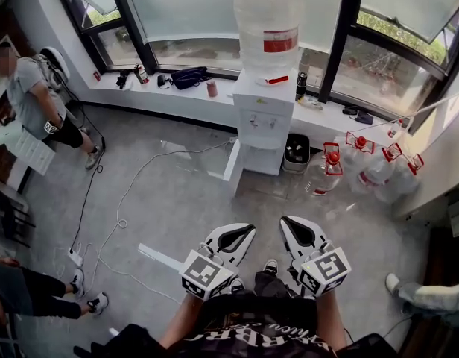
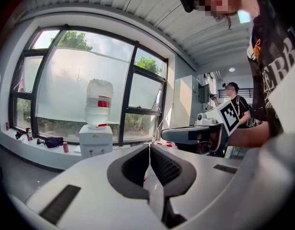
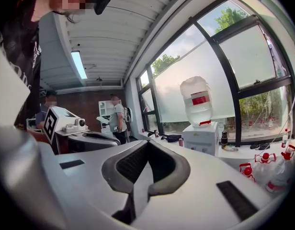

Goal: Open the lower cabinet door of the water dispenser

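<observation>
The white water dispenser (image 1: pixel 263 118) stands against the window ledge with a big clear bottle (image 1: pixel 267 28) on top. Its lower cabinet door (image 1: pixel 233 168) is swung out to the left, edge-on to me. Both grippers are held close to my body, well short of the dispenser. My left gripper (image 1: pixel 241 236) and my right gripper (image 1: pixel 289 226) are shut, with nothing between the jaws. The dispenser (image 2: pixel 95 140) shows far off beyond the left gripper (image 2: pixel 149 145). It shows again as the dispenser (image 3: pixel 202 138) beyond the right gripper (image 3: pixel 146 140).
Several water jugs with red caps (image 1: pixel 378 166) and a black bin (image 1: pixel 296 151) sit on the floor right of the dispenser. White cables (image 1: pixel 125 200) and a white strip (image 1: pixel 159 258) lie on the floor at left. A person (image 1: pixel 36 95) stands far left; other legs (image 1: pixel 36 293) show lower left.
</observation>
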`<state>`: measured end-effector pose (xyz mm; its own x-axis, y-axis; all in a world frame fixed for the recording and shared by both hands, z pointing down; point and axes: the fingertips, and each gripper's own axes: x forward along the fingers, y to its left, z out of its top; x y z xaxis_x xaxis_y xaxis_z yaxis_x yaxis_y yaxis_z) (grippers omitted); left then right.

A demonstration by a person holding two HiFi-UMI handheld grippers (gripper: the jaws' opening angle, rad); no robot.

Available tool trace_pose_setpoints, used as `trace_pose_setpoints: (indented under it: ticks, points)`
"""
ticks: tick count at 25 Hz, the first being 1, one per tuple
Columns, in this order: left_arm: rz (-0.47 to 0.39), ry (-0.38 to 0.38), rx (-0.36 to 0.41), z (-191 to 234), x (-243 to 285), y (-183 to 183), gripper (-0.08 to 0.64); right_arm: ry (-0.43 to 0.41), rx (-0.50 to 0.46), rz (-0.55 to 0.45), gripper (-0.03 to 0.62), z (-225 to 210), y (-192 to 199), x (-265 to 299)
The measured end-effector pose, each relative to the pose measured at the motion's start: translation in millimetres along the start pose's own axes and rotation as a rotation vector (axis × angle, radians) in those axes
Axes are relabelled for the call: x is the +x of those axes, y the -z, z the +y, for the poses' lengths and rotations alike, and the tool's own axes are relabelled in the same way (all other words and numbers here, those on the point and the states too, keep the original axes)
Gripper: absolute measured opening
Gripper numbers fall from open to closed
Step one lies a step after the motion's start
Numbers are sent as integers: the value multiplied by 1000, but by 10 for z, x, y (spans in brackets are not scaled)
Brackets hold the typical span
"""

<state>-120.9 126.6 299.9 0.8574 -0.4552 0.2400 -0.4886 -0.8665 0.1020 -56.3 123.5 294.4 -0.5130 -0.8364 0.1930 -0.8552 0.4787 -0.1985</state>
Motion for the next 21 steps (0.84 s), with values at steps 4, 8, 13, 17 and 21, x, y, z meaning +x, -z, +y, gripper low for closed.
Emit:
trace_pose_setpoints:
  ticks: [4, 8, 13, 17, 21]
  points:
    - [0, 16, 10, -108, -204, 84, 20, 11, -13, -4, 11, 217, 99, -96]
    - [6, 22, 27, -190, -399, 169, 20, 16, -25, -7, 11, 418, 202, -163]
    - [12, 34, 54, -351, -539, 225, 20, 33, -25, -18, 11, 576, 267, -294]
    - [20, 53, 85, -499, -644, 271, 20, 38, -32, -28, 11, 670, 325, -386]
    - [20, 52, 100, -603, -762, 342, 20, 43, -42, -34, 11, 756, 379, -447]
